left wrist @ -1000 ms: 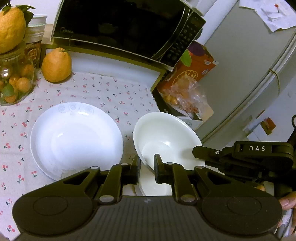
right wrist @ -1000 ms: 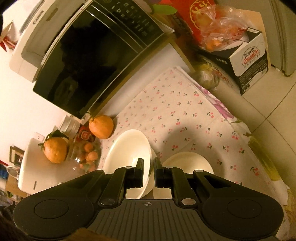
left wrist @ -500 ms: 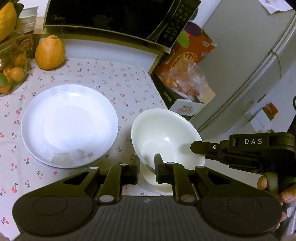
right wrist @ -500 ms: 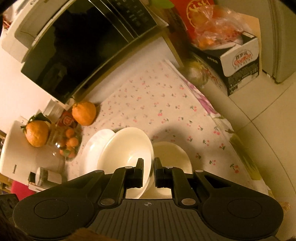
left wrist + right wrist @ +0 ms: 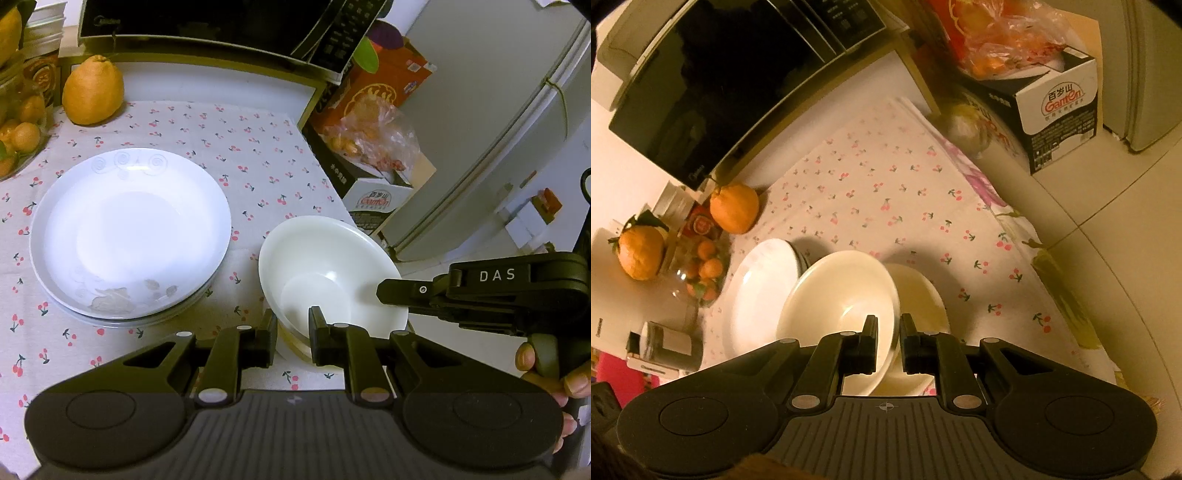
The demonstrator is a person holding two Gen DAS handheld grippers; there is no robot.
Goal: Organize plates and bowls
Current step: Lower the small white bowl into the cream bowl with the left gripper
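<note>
A cherry-print tablecloth [image 5: 236, 155] is spread over the table, with a black microwave [image 5: 713, 81] set at its far edge. A pale refrigerator [image 5: 491, 110] and a tiled floor [image 5: 1115, 229] are seen beside the table.

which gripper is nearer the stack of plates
Left. The left gripper grips the bowl's rim on the side facing the stack of plates; the right gripper pinches the far rim.

The right tool [image 5: 888, 341] has its jaws opening around the rim of a tilted white bowl [image 5: 838, 295]; a second bowl [image 5: 919, 295] sits just beyond to the right; stacked plates [image 5: 757, 284] lie left on the surface [image 5: 886, 192].
</note>
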